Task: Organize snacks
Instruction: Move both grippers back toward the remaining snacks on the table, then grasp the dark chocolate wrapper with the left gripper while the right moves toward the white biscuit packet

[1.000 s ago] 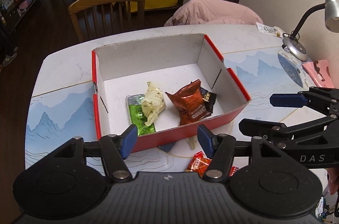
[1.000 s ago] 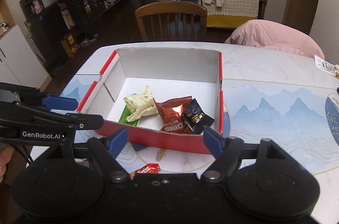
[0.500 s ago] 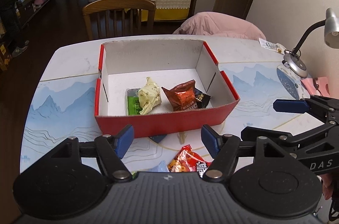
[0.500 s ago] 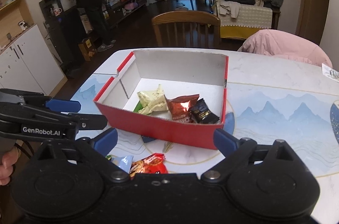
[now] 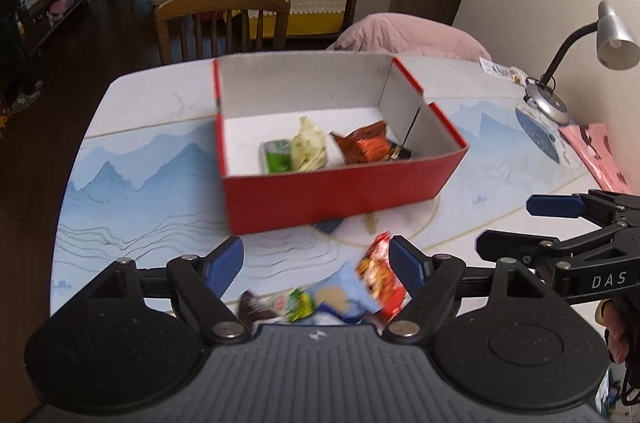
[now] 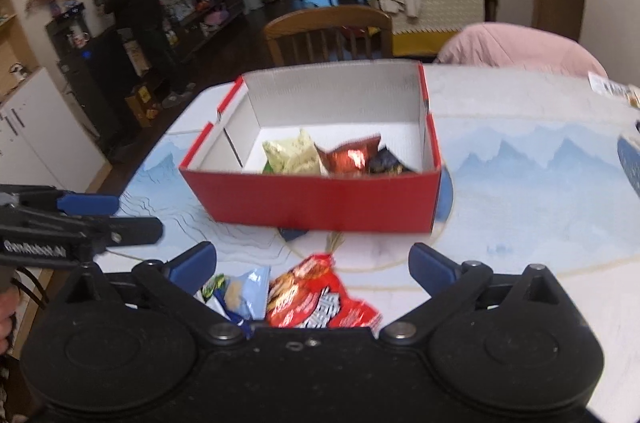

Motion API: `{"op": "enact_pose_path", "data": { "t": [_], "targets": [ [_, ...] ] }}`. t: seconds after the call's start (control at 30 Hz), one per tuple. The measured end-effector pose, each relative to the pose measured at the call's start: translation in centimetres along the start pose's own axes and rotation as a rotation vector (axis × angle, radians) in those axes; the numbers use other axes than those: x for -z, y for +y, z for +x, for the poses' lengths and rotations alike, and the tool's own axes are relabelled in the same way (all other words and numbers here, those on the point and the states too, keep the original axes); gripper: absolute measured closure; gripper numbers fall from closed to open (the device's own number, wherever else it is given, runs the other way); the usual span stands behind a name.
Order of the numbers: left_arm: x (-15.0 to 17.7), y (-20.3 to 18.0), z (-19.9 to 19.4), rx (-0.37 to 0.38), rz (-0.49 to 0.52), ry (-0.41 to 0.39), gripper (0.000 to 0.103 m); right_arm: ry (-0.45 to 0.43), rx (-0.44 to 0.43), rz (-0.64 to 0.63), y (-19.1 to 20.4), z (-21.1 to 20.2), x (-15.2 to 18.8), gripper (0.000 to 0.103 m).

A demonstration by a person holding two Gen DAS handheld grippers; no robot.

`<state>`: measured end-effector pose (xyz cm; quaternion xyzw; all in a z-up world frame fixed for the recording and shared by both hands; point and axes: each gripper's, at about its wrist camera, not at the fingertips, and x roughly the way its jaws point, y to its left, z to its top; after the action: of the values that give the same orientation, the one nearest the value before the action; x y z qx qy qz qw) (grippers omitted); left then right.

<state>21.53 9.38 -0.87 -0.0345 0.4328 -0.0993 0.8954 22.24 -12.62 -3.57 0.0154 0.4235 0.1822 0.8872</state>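
Blue-padded, both the left gripper [image 5: 316, 265] and right gripper [image 6: 312, 263] have just been opening, empty, above loose crinkly snack packets [image 6: 320, 299] lying before the red cardboard box [image 6: 320, 199], so a hasty pinch could snag two.

Two wrist views angled down, near table [image 5: 120, 151], sharing the red box [image 5: 340, 195]

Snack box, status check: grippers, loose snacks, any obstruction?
Left gripper and right gripper open, empty, jaws just widened. Red box holds four packets. Red packet, blue packet loose on table. Nothing blocking.
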Motion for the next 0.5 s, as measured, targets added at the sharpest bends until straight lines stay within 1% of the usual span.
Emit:
{"op": "enact_pose_path", "data": {
  "t": [0.13,0.27,0.37,0.43,0.5],
  "targets": [
    [1.3,2.8,0.6,0.012,0.024,0.043,0.023,0.028,0.029,0.005,1.7,0.5,1.7,0.000],
    [2.7,4.8,1.9,0.026,0.045,0.101,0.023,0.086,0.028,0.013,3.1,1.5,3.5,0.000],
    [3.7,5.6,2.8,0.033,0.049,0.126,0.023,0.119,0.021,-0.014,4.2,2.2,4.8,0.002],
    [4.1,5.7,3.4,0.035,0.066,0.133,0.023,0.131,0.020,-0.048,4.9,2.5,5.7,0.002],
    [4.4,5.6,4.2,0.041,0.090,0.150,0.023,0.144,0.002,-0.078,5.5,2.9,6.3,0.004]
  ]
}}
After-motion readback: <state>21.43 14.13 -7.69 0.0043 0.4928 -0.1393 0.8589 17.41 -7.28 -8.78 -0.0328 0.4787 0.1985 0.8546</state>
